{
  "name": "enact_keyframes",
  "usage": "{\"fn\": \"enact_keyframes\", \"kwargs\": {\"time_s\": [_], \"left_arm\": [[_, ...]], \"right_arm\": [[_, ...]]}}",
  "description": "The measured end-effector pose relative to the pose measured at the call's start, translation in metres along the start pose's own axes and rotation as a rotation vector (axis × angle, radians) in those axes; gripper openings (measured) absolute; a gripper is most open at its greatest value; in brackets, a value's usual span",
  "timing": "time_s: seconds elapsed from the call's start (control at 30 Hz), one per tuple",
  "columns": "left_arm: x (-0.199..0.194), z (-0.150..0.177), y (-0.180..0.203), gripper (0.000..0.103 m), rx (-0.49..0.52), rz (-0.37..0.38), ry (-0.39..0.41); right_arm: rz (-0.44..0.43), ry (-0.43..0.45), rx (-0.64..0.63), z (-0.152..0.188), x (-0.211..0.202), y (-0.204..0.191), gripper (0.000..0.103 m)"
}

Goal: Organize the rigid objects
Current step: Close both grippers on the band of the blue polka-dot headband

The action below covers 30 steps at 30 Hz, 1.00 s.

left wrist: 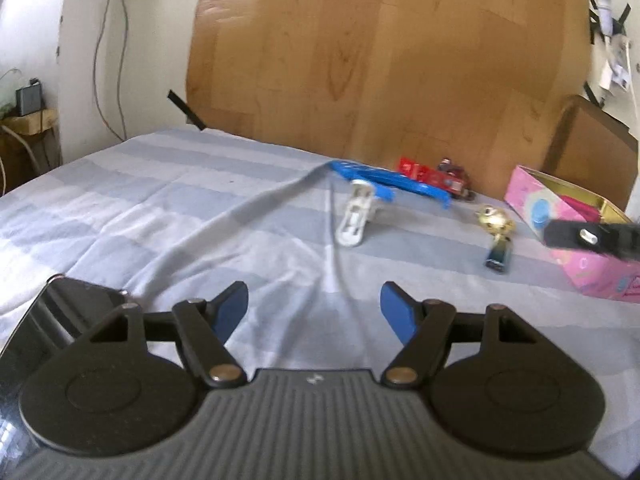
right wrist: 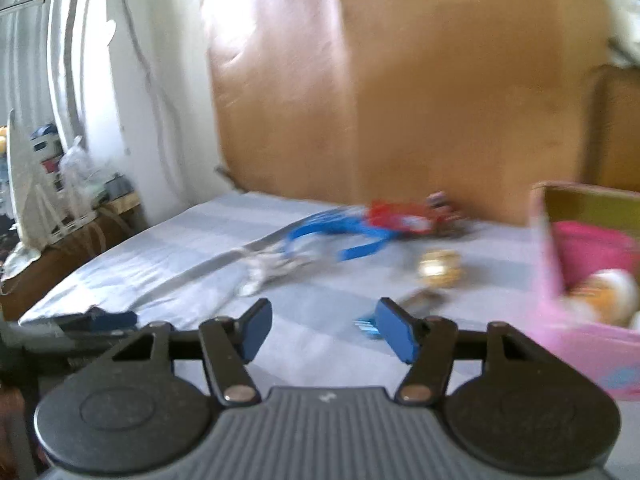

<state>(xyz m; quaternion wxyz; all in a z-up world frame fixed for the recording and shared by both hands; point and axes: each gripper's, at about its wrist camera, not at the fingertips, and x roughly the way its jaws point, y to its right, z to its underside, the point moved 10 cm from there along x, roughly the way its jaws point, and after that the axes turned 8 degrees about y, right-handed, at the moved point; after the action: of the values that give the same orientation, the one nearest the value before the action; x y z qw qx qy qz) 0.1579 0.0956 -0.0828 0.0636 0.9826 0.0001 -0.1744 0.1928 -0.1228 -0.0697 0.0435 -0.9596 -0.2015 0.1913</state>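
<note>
On the blue-striped bed sheet (left wrist: 200,208) lie a white clip (left wrist: 356,216), a blue plastic piece (left wrist: 384,180), a red toy car (left wrist: 436,176) and a gold trinket on a dark blue base (left wrist: 496,232). An open pink box (left wrist: 576,224) stands at the right. My left gripper (left wrist: 314,308) is open and empty, well short of the objects. My right gripper (right wrist: 324,328) is open and empty; its tip shows in the left wrist view (left wrist: 592,236) by the box. The right wrist view is blurred, showing the gold trinket (right wrist: 438,268) and pink box (right wrist: 580,328).
A wooden panel (left wrist: 380,60) stands behind the bed. A brown cardboard box (left wrist: 592,140) sits behind the pink box. A low shelf with clutter (right wrist: 80,208) stands left of the bed. A fold runs across the sheet toward the objects.
</note>
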Motion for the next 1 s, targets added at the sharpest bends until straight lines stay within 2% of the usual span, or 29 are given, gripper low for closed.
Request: {"fn": "enact_keyframes", "kwargs": {"time_s": [0.07, 0.2, 0.27, 0.4, 0.43, 0.47, 0.53, 0.63, 0.7, 0.83, 0.93, 1.0], "left_arm": [[0.004, 0.003, -0.004, 0.075, -0.030, 0.022, -0.008], [0.007, 0.003, -0.003, 0.074, -0.078, 0.071, -0.014], [0.007, 0.003, 0.000, 0.074, -0.074, 0.080, -0.009], [0.002, 0.006, 0.001, 0.074, -0.067, 0.090, 0.007], [0.001, 0.006, 0.000, 0.074, -0.073, 0.089, 0.009], [0.002, 0.006, -0.001, 0.074, -0.081, 0.091, 0.009], [0.000, 0.006, -0.004, 0.074, -0.098, 0.095, 0.016], [-0.005, 0.002, -0.007, 0.074, -0.126, 0.114, 0.050], [-0.011, -0.002, -0.009, 0.075, -0.146, 0.136, 0.089], [-0.027, -0.007, -0.014, 0.075, -0.206, 0.144, 0.091], [-0.049, -0.008, -0.008, 0.075, -0.242, 0.166, 0.096], [-0.061, -0.002, 0.002, 0.075, -0.225, 0.170, 0.067]], "right_arm": [[-0.016, -0.005, -0.009, -0.009, 0.026, -0.012, 0.051], [0.126, -0.001, 0.008, -0.039, 0.086, 0.014, 0.051], [0.204, -0.037, 0.035, -0.044, 0.118, 0.037, 0.051], [0.281, -0.147, 0.037, -0.036, 0.175, 0.070, 0.050], [0.293, -0.178, 0.042, -0.032, 0.187, 0.076, 0.031], [0.263, -0.211, 0.074, -0.026, 0.194, 0.077, 0.011], [0.195, -0.238, 0.179, -0.018, 0.194, 0.078, 0.007], [0.087, -0.237, 0.370, -0.008, 0.172, 0.071, 0.006], [0.042, -0.224, 0.407, -0.004, 0.153, 0.061, 0.006], [0.008, -0.173, 0.375, 0.005, 0.096, 0.041, 0.007], [0.056, -0.085, 0.264, 0.006, 0.048, 0.024, 0.007], [0.090, -0.044, 0.198, 0.021, 0.013, 0.015, 0.007]]}}
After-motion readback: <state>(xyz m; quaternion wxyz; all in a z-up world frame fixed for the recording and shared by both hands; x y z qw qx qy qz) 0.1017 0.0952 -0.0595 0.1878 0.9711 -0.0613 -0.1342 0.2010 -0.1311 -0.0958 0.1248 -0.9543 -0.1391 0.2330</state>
